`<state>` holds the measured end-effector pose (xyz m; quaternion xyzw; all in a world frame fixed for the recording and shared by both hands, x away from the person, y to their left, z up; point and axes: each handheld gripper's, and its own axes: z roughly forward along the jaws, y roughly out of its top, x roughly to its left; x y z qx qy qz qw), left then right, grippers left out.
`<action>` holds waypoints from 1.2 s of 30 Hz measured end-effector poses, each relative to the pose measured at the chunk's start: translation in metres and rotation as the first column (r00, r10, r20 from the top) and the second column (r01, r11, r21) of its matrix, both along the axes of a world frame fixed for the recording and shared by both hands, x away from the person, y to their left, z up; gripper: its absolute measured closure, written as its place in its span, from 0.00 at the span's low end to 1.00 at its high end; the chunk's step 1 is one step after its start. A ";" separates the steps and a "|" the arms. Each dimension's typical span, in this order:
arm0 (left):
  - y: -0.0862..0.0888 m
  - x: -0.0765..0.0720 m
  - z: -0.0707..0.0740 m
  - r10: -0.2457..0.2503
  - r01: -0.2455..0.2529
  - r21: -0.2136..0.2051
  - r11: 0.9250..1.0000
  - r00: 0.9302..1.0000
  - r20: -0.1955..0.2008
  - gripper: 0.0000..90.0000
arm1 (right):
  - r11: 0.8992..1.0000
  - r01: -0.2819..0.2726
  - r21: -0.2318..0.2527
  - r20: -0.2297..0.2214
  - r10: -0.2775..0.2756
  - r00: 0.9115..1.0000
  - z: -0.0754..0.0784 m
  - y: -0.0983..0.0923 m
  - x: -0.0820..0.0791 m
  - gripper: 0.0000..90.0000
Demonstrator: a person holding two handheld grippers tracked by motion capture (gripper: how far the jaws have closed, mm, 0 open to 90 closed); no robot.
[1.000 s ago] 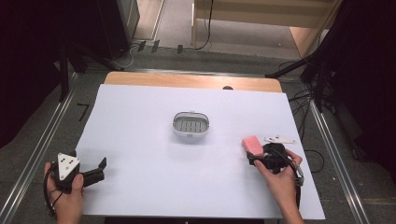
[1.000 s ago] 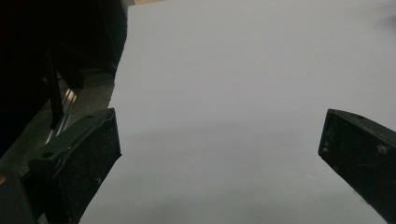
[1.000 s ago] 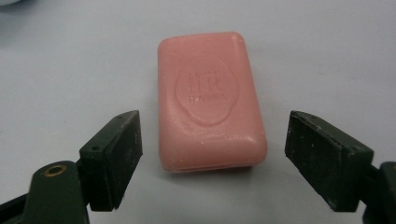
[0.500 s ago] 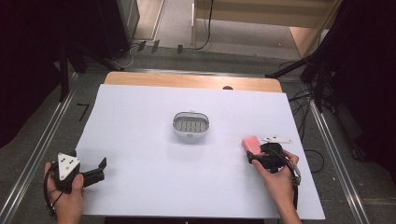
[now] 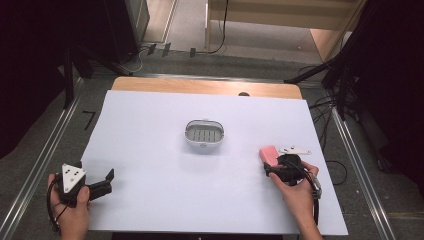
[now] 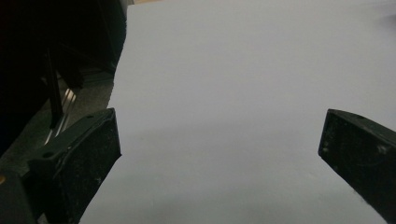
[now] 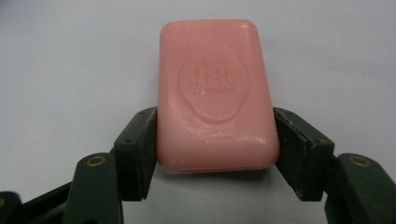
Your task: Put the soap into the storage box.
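White sheet (image 5: 150, 150) covers wooden table (image 5: 200, 87); surrounding room apparently dark.

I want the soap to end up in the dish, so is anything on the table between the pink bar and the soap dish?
Nothing visible stands between them. The pink soap bar sits between the right tool's jaws, and only bare white table lies between it and the soap dish at the centre.

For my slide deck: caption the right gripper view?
Right gripper jaws pressed on both sides of a pink soap bar on the white table.
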<state>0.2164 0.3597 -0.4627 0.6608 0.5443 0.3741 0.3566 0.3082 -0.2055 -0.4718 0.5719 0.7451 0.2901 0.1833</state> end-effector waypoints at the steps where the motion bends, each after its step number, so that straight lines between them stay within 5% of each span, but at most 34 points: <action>1: 0.000 0.000 0.000 -0.001 0.001 -0.001 1.000 1.000 0.001 0.00 | 1.000 0.000 0.002 0.000 0.000 1.000 -0.001 0.000 0.000 0.42; 12: 0.000 0.000 0.000 0.000 0.000 0.002 1.000 1.000 -0.002 0.00 | 1.000 -0.009 0.022 0.012 0.009 1.000 -0.002 0.002 0.007 0.37; 36: 0.000 0.001 0.000 -0.001 0.001 0.002 1.000 1.000 -0.007 0.00 | 1.000 -0.028 0.010 0.040 0.027 0.999 -0.005 0.003 0.016 0.43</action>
